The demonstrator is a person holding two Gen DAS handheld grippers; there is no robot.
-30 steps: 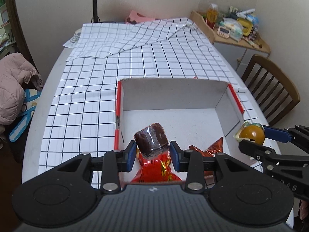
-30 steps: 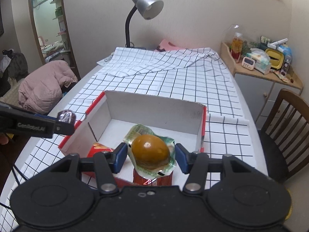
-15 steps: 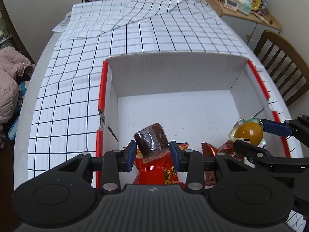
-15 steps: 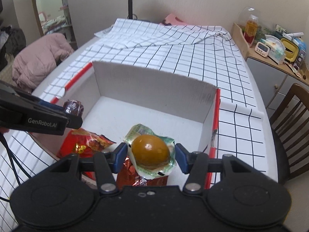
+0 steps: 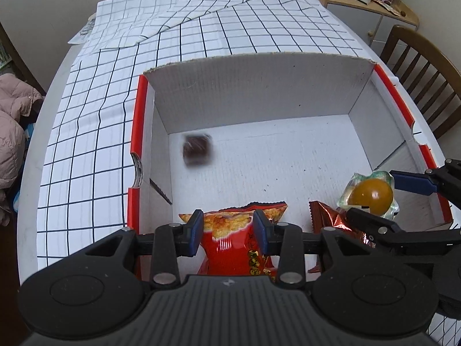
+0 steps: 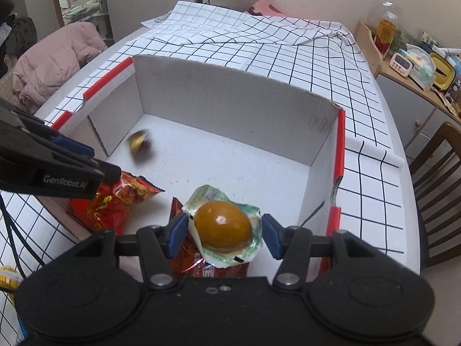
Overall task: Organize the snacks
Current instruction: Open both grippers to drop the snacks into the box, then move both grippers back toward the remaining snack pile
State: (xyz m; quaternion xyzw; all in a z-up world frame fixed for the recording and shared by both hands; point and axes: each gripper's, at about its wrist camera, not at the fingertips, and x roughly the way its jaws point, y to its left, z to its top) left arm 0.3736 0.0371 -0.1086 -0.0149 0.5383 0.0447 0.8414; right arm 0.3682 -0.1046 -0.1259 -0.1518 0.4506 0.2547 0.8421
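Snacks in a white cardboard box [image 5: 259, 86] with red-edged side walls, on a black-and-white checked tablecloth [image 5: 86, 144].

Far left of the box, past the table edge: a pink padded jacket [image 5: 11, 132].

Inside the box, near the far left corner: a small brown wrapped sweet [image 5: 197, 151], motion-blurred, clear of both tools; cannot tell whether touching the box floor.

Over the box's near edge, left of centre: left gripper [image 5: 227, 232], pointing steeply down into the box. Blue pads parted, nothing between them, only the bag below showing through the gap.

Under that gap, flat on the box floor at the near wall: a red snack bag [image 5: 268, 212] with a picture of fried pieces across its top.

Just right of the red bag, also on the box floor: a copper-brown foil packet [image 5: 328, 216], crinkled, partly hidden under the right tool.

Above the foil packet, toward the near right corner of the box: a brown braised egg in a clear, green-printed pack [image 6: 220, 225], between the pads of the right gripper [image 6: 224, 233]. Jaws just been opening. Left pad at the wrapper's edge, right pad a sliver apart from it, so no firm squeeze visible.

Right of the box, beyond the table edge: a wooden chair [image 5: 417, 66]. Farther back on that side: a cluttered side cabinet [image 5: 368, 3].
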